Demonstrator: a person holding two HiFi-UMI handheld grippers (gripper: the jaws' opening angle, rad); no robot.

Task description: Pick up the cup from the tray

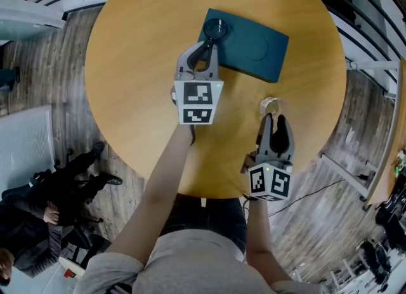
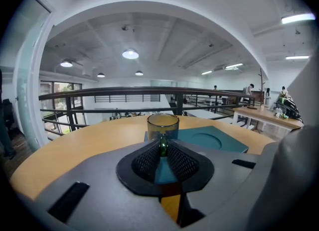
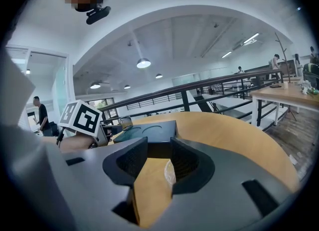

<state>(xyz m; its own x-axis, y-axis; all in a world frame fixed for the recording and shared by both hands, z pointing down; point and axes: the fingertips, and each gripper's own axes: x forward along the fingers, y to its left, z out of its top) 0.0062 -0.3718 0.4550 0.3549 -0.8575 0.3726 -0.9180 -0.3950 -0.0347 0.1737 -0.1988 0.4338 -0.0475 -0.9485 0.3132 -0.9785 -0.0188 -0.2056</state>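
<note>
A dark smoky glass cup (image 1: pixel 214 28) stands on the left corner of a teal tray (image 1: pixel 257 49) at the far side of the round wooden table (image 1: pixel 136 87). My left gripper (image 1: pixel 206 45) reaches to it from the near side. In the left gripper view the jaws are shut on the cup's green handle (image 2: pixel 162 145), and the cup (image 2: pixel 162 124) stands upright on the tray (image 2: pixel 212 139). My right gripper (image 1: pixel 274 120) hovers over the table's right half, jaws open, with bare tabletop between them (image 3: pixel 152 175).
A small clear glass piece (image 1: pixel 271 104) sits on the table just off my right gripper's tips, beside the right pad (image 3: pixel 170 172). A round recess (image 1: pixel 260 47) marks the tray's middle. A black railing (image 2: pixel 149 93) runs beyond the table. Dark bags lie on the floor at the left (image 1: pixel 57 191).
</note>
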